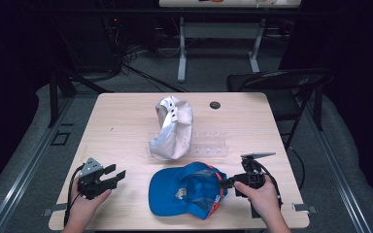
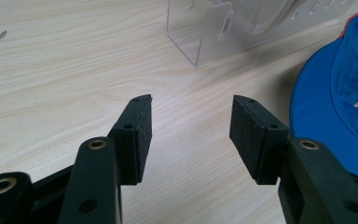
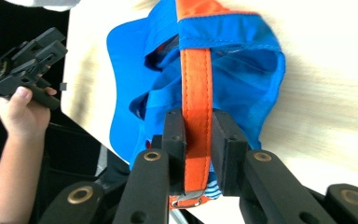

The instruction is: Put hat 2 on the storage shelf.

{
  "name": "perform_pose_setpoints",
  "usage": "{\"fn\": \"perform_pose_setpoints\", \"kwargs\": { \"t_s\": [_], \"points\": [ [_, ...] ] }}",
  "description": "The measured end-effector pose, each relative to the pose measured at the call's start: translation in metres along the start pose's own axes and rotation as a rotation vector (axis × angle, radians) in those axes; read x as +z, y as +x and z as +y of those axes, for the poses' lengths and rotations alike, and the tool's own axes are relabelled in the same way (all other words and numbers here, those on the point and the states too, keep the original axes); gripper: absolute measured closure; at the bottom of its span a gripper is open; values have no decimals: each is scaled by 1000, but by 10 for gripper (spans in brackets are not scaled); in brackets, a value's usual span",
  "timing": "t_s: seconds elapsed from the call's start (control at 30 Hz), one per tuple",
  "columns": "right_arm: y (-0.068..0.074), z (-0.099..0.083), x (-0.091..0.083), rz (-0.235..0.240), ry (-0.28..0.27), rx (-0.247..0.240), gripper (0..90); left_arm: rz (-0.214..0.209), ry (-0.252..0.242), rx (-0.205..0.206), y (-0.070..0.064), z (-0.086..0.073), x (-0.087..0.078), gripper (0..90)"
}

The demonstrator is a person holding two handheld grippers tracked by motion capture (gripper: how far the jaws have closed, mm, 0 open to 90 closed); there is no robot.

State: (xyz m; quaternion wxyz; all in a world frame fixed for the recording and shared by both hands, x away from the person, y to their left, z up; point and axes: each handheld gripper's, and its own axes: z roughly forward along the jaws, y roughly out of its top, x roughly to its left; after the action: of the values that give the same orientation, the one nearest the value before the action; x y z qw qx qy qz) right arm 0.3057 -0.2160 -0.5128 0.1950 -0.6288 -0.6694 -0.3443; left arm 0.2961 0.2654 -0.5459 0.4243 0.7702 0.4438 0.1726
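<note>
My right gripper [image 3: 198,154] pinches the blue cap's [image 1: 187,190] orange strap [image 3: 196,88] between its fingers, probably for lifting; my left gripper [image 2: 190,133] waits beside it, fingers wide.

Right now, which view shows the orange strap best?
The right gripper view: the orange strap runs up its middle, pinched by the right tool. The high view shows it as a small orange edge at the blue cap's back. The left gripper view shows a thin orange edge.
</note>
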Motion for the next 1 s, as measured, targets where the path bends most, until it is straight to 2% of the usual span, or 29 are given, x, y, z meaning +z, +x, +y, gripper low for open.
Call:
{"fn": "perform_pose_setpoints", "kwargs": {
  "t_s": [0.03, 0.07, 0.1, 0.2, 0.23, 0.33, 0.4, 0.5, 0.63, 0.67, 0.73, 0.8, 0.83, 0.87, 0.9, 1.0],
  "points": [
    [1, 1, -1, -1, 3, -2, 774, -1, 0, 0, 0, 0, 0, 494],
    [2, 2, -1, -32, -17, 4, 774, -1, 1, 1, 0, 0, 0, 494],
    [3, 4, -3, -42, 12, -15, 774, -1, 0, 2, 0, 0, 0, 494],
    [8, 7, -5, -83, 9, -22, 774, -1, -2, 3, -1, 0, 0, 494],
    [10, 9, -6, -95, 27, -41, 774, -1, -2, 3, -1, 0, 0, 494],
    [17, 14, -9, -132, 56, -60, 774, -2, 0, 5, -1, 0, 1, 494],
    [22, 17, -10, -160, 52, -45, 774, -2, 6, 7, -1, 0, 0, 494],
    [26, 23, -14, -197, 87, -70, 774, -1, 1, 12, -2, 0, 1, 494],
    [33, 27, -16, -260, 74, -71, 774, -3, 4, 15, -2, 0, 2, 494],
    [34, 30, -18, -272, 100, -82, 774, -3, 5, 17, -3, 0, 2, 494],
    [38, 31, -19, -297, 78, -69, 774, -2, 5, 17, -3, 0, 2, 494],
    [41, 34, -23, -315, 98, -85, 775, -3, 6, 17, -3, 0, 2, 494],
    [44, 35, -24, -331, 83, -77, 775, -4, 6, 16, -3, 0, 2, 494],
    [46, 37, -27, -345, 99, -97, 775, -4, 7, 17, -3, 0, 2, 494],
    [50, 38, -27, -361, 80, -93, 775, -4, 6, 17, -3, 0, 2, 494],
    [58, 42, -31, -403, 92, -115, 775, -4, 5, 15, -4, 0, 3, 494]
  ]
}}
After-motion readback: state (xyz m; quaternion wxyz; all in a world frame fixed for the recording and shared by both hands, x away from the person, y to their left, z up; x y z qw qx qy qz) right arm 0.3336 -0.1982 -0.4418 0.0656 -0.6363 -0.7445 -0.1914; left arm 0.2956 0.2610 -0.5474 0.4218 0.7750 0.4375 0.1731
